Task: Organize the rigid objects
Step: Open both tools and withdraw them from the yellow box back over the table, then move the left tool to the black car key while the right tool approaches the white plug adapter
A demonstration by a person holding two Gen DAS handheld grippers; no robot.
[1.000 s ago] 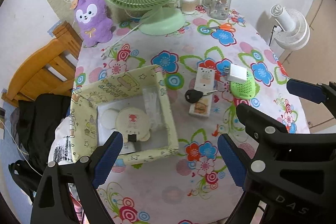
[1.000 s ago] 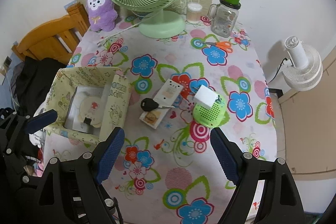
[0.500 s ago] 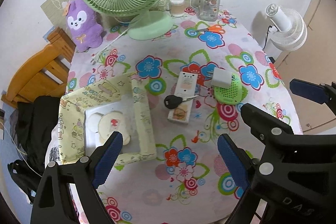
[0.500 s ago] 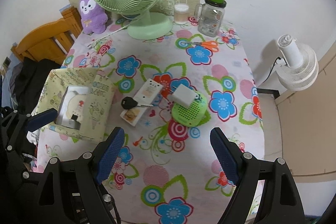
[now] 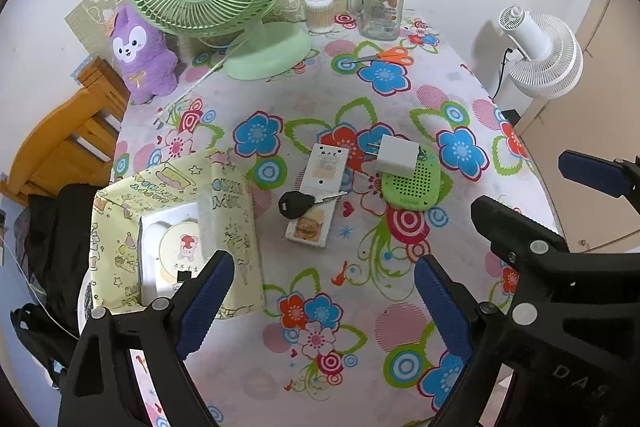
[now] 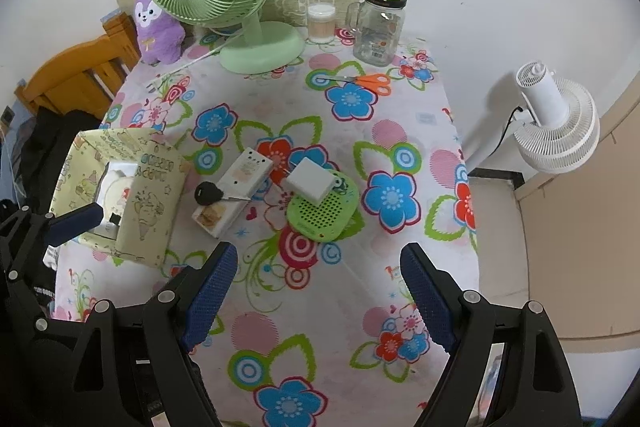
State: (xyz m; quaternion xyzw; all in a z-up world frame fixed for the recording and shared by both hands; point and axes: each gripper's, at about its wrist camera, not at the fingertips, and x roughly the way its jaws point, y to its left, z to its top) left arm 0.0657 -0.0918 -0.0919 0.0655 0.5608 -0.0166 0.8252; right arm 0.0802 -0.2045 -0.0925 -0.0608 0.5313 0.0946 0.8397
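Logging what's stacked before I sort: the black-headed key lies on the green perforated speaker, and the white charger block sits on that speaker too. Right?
Not quite. The black-headed key lies on the white rectangular remote, as the right wrist view shows. The white charger block does sit on the green perforated speaker.

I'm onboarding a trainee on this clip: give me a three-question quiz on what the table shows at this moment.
1. True or false: the black key lies on the long white box.
2. What rests on the green speaker? A) scissors B) white charger C) jar
3. Fill in: the round cartoon mirror lies inside the yellow ____.

Key: 1 true. 2 B, the white charger. 3 box: the yellow storage box. Both the left gripper and the right gripper hang open over the tablecloth, holding nothing.
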